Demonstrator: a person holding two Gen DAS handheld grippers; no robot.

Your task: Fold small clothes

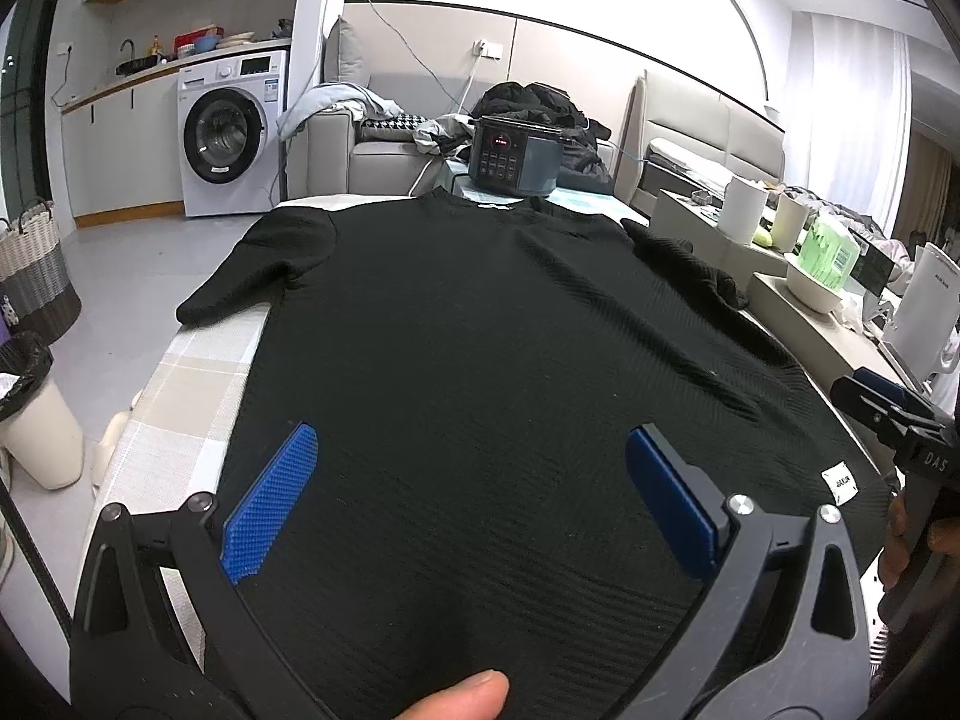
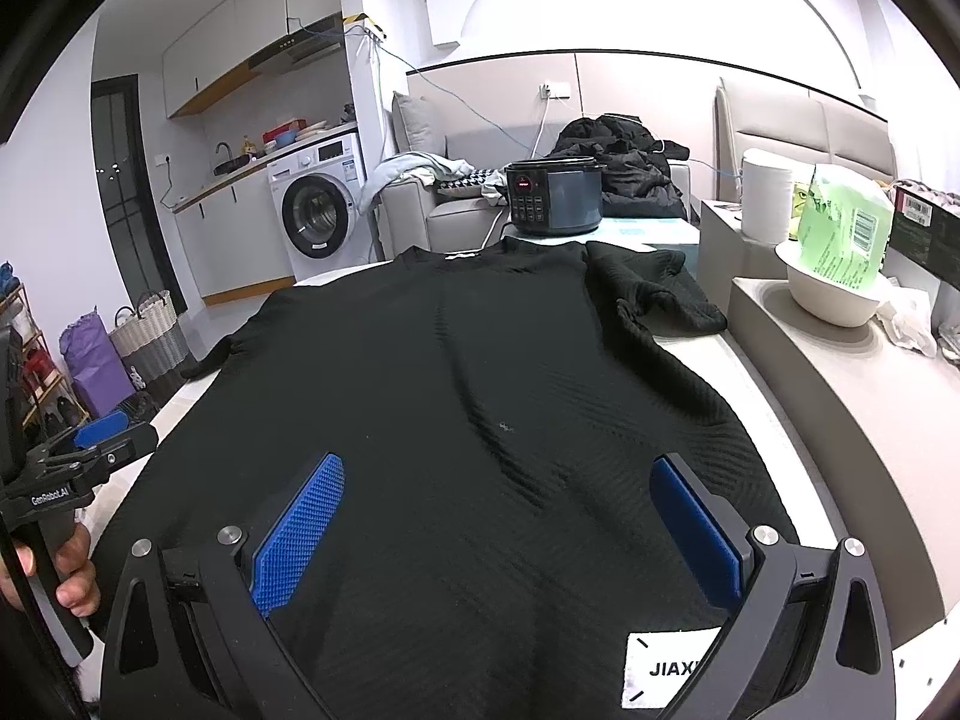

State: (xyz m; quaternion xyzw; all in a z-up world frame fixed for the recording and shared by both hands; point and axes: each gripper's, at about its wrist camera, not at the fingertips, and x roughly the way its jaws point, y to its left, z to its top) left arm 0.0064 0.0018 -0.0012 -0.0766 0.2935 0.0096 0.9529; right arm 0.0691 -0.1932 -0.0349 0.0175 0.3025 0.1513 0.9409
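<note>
1. At the far left stands a woven laundry basket [image 2: 147, 330] on the floor, with a purple bag [image 2: 96, 360] just beside it.
2. A white washing machine [image 1: 231, 132] sits under the kitchen counter, against the back wall.
3. The left gripper [image 1: 474, 498] hangs low over the hem end of the garment with its blue pads [image 1: 270, 510] spread wide — only cloth shows between them, and nothing is pinched. A fingertip [image 1: 462, 693] shows at the bottom edge of that view.
4. The black short-sleeved shirt [image 1: 480, 330] lies spread flat on the table [image 1: 180, 396], which wears a pale checked cover. Its collar points away from the cameras, the hem lies nearest them. The left sleeve [image 1: 270, 264] lies flat and reaches to the table's edge; the right sleeve [image 2: 654, 294] is bunched and rumpled.
5. Beyond the collar stands a dark multicooker [image 2: 555, 198] with a lit red display.
6. The right gripper [image 2: 498, 534] is likewise wide open above the hem, gripping nothing. A white label [image 2: 666, 669] sewn near the hem lies just by its right finger.
7. On the raised ledge to the right — a white bowl [image 2: 831, 300] holding a green packet [image 2: 846, 234], a white roll [image 2: 765, 198] behind it.
</note>
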